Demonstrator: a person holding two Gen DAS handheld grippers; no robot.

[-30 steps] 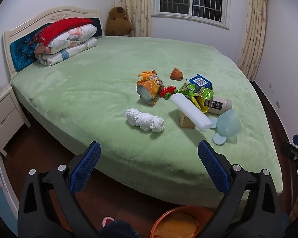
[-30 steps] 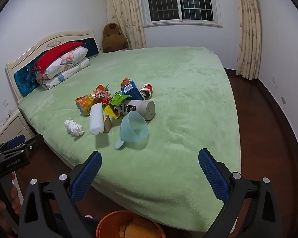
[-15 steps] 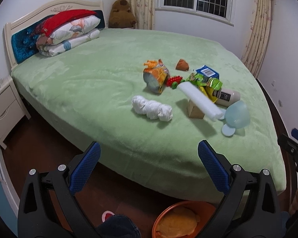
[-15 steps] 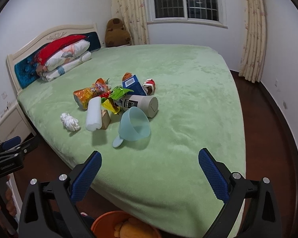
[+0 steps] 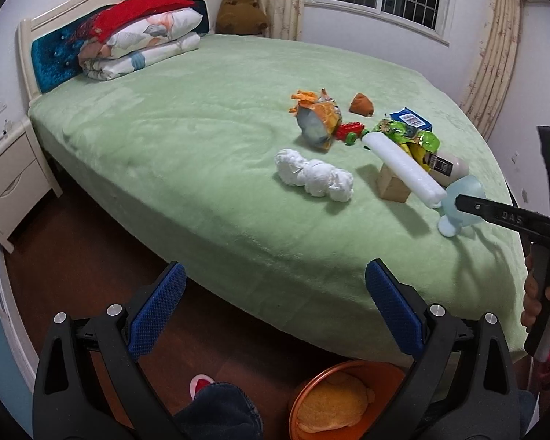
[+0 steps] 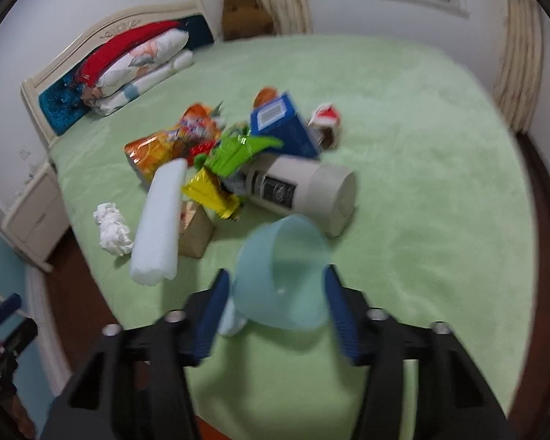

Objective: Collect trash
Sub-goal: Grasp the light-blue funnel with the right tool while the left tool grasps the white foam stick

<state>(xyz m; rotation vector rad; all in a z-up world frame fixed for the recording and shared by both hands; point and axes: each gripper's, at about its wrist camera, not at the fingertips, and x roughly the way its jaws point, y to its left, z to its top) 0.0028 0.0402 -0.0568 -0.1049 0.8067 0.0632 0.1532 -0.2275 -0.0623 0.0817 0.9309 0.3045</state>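
Observation:
Trash lies in a heap on the green bed (image 5: 201, 139): a crumpled white tissue (image 5: 313, 174), a white foam roll (image 5: 403, 165), an orange snack bag (image 5: 317, 123), a green wrapper (image 5: 407, 134) and a blue carton (image 5: 410, 119). A pale blue cup (image 6: 282, 275) lies on its side at the near edge of the heap. My right gripper (image 6: 278, 311) has its jaws closing on that cup, and both blue pads touch its sides. My left gripper (image 5: 275, 308) hangs open over the floor by the bed's edge, with nothing between its fingers.
An orange bin (image 5: 297, 396) with something yellow in it stands on the floor below the bed's edge. A grey canister (image 6: 300, 190) and a wooden block (image 6: 198, 234) sit in the heap. Pillows (image 5: 143, 44) and a nightstand (image 5: 11, 179) are at the left.
My right gripper has moved forward and down to the pale blue cup, and its jaws have narrowed from wide open onto the cup. The left gripper has drifted slightly closer to the bed.

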